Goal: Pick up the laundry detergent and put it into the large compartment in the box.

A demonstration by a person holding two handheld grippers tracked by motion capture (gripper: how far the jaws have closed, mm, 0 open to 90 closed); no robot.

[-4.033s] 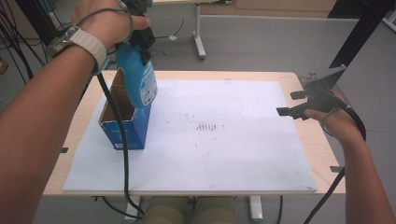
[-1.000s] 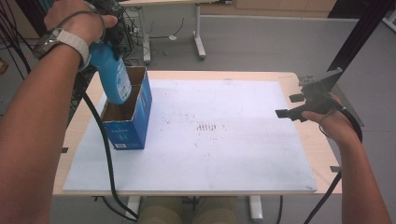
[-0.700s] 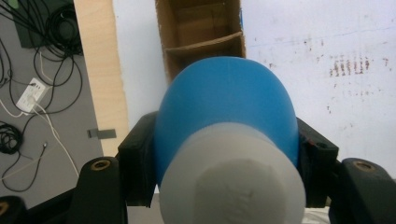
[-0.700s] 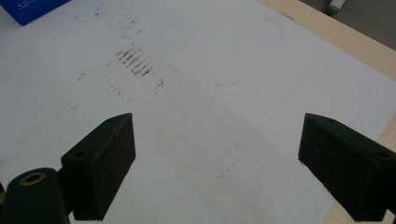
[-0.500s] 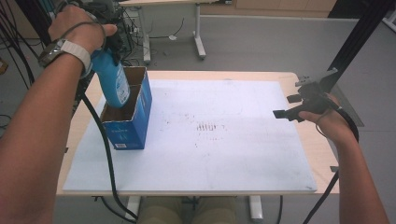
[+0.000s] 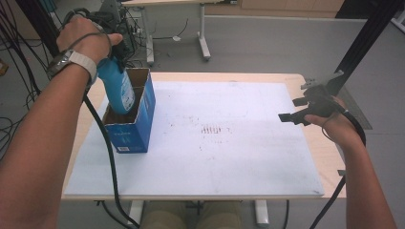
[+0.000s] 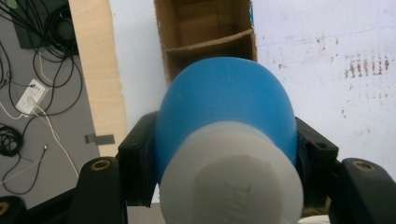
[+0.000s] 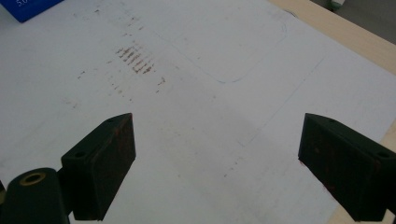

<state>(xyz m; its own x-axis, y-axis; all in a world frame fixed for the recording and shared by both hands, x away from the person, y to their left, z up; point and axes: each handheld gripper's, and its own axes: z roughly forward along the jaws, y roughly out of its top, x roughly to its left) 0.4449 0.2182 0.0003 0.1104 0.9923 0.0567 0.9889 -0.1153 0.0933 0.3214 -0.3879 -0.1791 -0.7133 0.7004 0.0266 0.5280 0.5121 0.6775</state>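
Note:
A blue bottle with a white cap hangs base-down, its lower end inside the nearer compartment of an open blue cardboard box at the table's left. My left gripper is shut on the bottle near its cap; in the left gripper view the black pads press both sides of the bottle, with the box's cardboard divider below. My right gripper hovers open over the right side of the white board, nothing between its jaws.
The white board carries brown smudges near its middle. Wooden table edges frame it. Cables lie on the floor left of the table. Another table's leg stands beyond.
My left gripper has lowered the bottle further into the box. The right gripper has stayed where it was.

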